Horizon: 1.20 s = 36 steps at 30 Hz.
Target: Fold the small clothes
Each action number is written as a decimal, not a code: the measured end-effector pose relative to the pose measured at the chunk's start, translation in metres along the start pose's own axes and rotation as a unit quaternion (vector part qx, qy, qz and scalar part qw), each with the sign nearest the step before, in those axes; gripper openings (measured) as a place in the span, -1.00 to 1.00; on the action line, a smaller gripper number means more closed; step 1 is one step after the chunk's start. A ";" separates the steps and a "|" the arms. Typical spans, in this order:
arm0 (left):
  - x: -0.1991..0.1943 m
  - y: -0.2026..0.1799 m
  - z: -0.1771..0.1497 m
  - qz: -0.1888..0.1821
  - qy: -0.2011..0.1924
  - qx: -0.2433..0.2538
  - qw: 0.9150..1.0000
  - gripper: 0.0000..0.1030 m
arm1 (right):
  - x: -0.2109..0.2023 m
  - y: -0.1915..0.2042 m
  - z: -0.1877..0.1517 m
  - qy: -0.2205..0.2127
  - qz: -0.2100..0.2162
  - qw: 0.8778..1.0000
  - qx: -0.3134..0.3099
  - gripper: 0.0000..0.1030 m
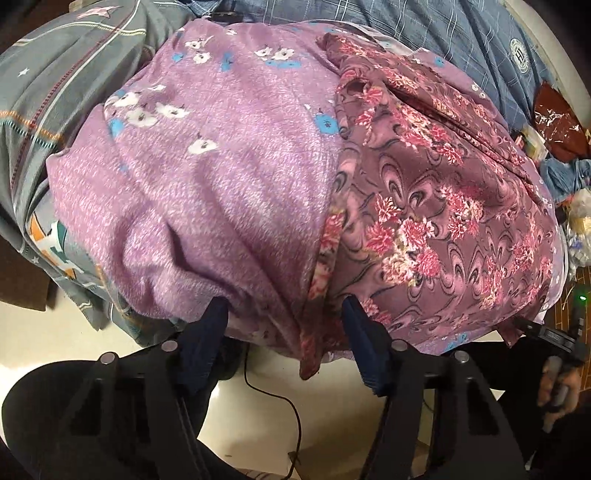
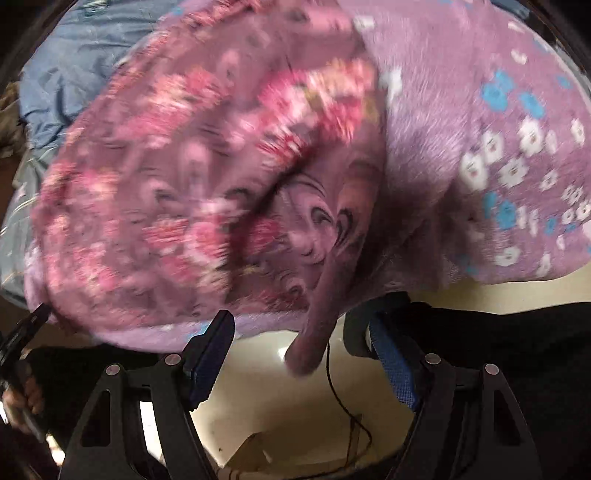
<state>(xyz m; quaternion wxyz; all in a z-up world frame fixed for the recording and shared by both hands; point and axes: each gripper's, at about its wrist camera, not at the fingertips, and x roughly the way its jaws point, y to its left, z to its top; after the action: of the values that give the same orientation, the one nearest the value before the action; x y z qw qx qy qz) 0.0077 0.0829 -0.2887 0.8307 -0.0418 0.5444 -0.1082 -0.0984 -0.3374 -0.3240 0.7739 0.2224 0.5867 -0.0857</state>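
Fuzzy lilac blanket (image 1: 221, 177) bears a thin, swirl-patterned floral garment (image 1: 436, 206).

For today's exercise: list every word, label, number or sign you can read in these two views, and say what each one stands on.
No text can be read for certain.
Round white emblem on the blue checked fabric: a ring of lettering around a central mark, too small to read.
Orange and teal print on the grey bedding: cut off, unreadable.
Right wrist view: no text, and blurred.
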 end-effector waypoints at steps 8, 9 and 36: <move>0.001 -0.007 -0.006 -0.016 0.002 0.018 1.000 0.26 | -0.039 0.022 -0.006 -0.023 0.062 0.996 -0.061 -0.93; 0.001 -0.011 -0.007 -0.016 -0.002 0.027 1.000 0.26 | -0.055 0.025 -0.006 -0.039 0.078 0.994 -0.071 -0.93; 0.019 -0.022 0.001 -0.074 0.021 0.012 0.997 -0.50 | -0.171 0.006 0.019 -0.170 0.236 0.955 -0.051 -0.93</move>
<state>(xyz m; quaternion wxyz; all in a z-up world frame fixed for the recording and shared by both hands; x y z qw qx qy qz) 0.0130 0.0575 -0.3012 0.8093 -0.0700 0.5557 -0.1771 -0.1308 -0.3625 -0.1563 0.8707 0.2968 0.3811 0.0932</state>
